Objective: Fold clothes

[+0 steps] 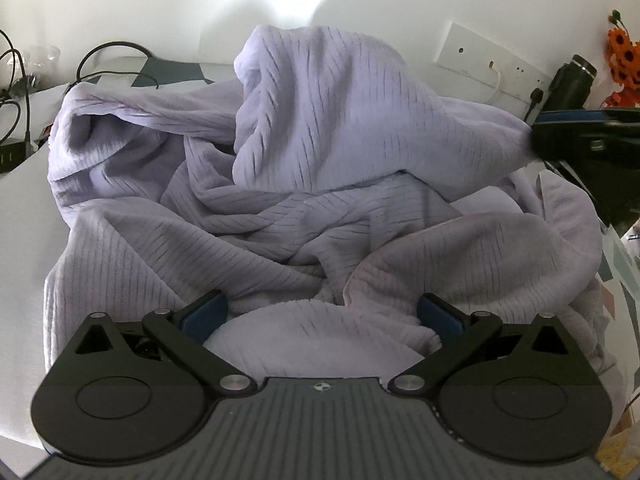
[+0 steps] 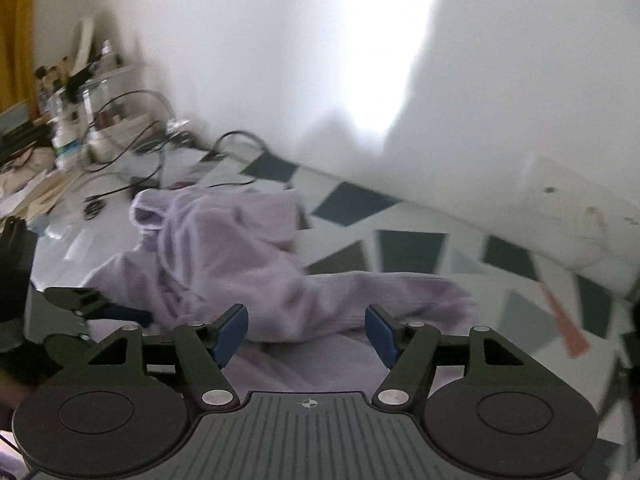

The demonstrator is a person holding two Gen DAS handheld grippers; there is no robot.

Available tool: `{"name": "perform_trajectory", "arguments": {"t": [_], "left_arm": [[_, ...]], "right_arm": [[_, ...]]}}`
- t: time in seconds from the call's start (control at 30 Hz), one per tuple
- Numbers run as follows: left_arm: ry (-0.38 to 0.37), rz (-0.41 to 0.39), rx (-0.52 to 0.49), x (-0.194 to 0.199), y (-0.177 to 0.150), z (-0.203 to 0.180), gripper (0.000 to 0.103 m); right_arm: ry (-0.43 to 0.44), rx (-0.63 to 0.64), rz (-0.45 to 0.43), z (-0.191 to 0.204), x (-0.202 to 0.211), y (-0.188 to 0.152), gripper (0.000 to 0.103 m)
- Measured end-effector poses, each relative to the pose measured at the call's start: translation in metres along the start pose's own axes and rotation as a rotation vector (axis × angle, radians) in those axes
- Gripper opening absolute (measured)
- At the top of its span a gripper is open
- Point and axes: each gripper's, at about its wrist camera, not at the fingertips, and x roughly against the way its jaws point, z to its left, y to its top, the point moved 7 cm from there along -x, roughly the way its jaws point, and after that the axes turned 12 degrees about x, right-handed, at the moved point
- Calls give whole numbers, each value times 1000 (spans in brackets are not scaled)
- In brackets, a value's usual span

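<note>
Lilac ribbed garment (image 1: 304, 168) rumpled, left gripper (image 1: 320, 316) spread above

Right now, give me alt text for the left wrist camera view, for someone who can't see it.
A crumpled lilac ribbed knit garment is heaped across a pale table, filling most of the view. The left gripper is open, its blue-padded fingers spread around a fold of the cloth. At the right edge, the right gripper is beside the garment's raised corner.

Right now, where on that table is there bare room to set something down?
Bare patterned tabletop lies between the lilac garment and the wall. The far left end is crowded with cables and bottles.
</note>
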Motion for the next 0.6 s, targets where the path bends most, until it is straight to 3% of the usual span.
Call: {"name": "perform_trajectory", "arguments": {"t": [0.07, 0.13, 0.2, 0.27, 0.4, 0.6], "left_arm": [[-1, -6, -11, 0, -2, 0, 103], [0, -10, -16, 0, -3, 0, 103], [-1, -12, -17, 0, -3, 0, 103], [-4, -12, -16, 1, -4, 0, 103], [-5, -10, -18, 2, -4, 1, 103], [-1, 3, -16, 4, -4, 1, 103]], "right_arm": [[7, 1, 11, 6, -17, 1, 62], [12, 2, 22, 12, -35, 1, 55], [-3, -8, 41, 11, -48, -1, 28], [-12, -53, 49, 4, -54, -2, 17], [-76, -135, 27, -21, -50, -10, 13], [-326, -385, -36, -108, -14, -33, 12]]}}
